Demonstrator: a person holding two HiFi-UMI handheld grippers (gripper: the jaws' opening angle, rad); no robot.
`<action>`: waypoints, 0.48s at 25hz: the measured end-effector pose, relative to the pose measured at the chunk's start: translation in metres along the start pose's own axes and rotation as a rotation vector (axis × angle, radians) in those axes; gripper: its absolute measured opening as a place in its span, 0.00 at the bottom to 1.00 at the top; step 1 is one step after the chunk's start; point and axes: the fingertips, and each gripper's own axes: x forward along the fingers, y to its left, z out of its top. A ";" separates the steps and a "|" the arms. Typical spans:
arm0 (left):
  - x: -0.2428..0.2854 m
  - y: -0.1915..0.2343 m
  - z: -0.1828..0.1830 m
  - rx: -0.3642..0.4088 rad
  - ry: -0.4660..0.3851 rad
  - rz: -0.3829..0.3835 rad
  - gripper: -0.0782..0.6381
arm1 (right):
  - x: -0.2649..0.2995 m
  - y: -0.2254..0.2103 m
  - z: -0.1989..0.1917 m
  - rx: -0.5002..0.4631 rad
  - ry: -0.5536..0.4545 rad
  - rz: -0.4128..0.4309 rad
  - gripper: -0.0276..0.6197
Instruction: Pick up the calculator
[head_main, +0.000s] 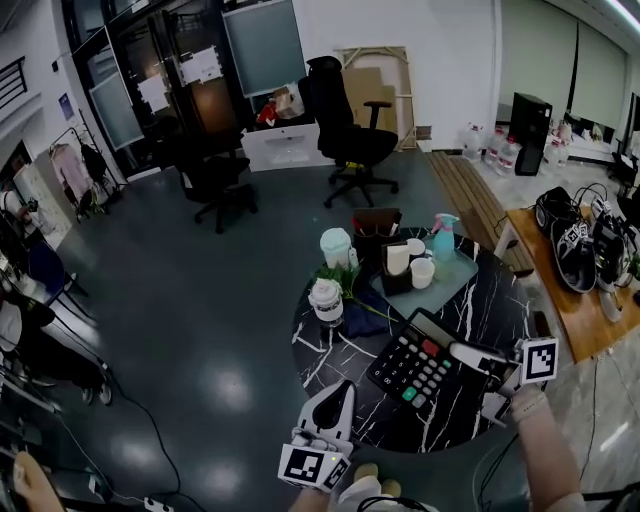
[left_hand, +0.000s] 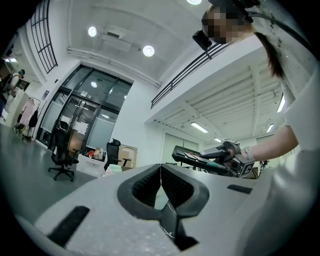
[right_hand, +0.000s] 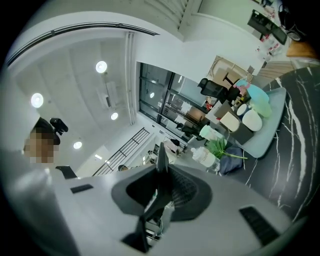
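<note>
The black calculator (head_main: 415, 362), with grey keys and one red and one green key, is lifted off the round black marble table (head_main: 485, 310). My right gripper (head_main: 462, 352) is shut on its right edge. In the right gripper view the calculator (right_hand: 161, 156) shows edge-on as a thin dark slab clamped between the jaws of the right gripper (right_hand: 163, 175). My left gripper (head_main: 338, 392) hovers at the table's near edge, shut and with nothing in it. In the left gripper view the left gripper (left_hand: 161, 169) has its tips touching, and the calculator (left_hand: 192, 158) hangs beyond it in the right gripper (left_hand: 220, 161).
On the table's far side a pale tray (head_main: 470, 272) holds cups and a teal spray bottle (head_main: 444, 238). A white bottle (head_main: 326, 300), a lidded cup (head_main: 336, 247), a green plant and a blue cloth (head_main: 365, 320) stand to the left. A wooden table (head_main: 585, 320) with shoes is at right.
</note>
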 end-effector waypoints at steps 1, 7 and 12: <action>0.000 -0.001 0.004 0.005 -0.009 -0.002 0.12 | -0.001 0.004 0.001 -0.006 0.000 0.001 0.13; 0.002 -0.005 0.021 0.002 -0.039 -0.013 0.12 | -0.009 0.008 -0.009 0.013 0.000 -0.024 0.13; 0.003 -0.015 0.026 0.004 -0.047 -0.031 0.12 | -0.016 0.000 -0.018 0.025 -0.006 -0.043 0.13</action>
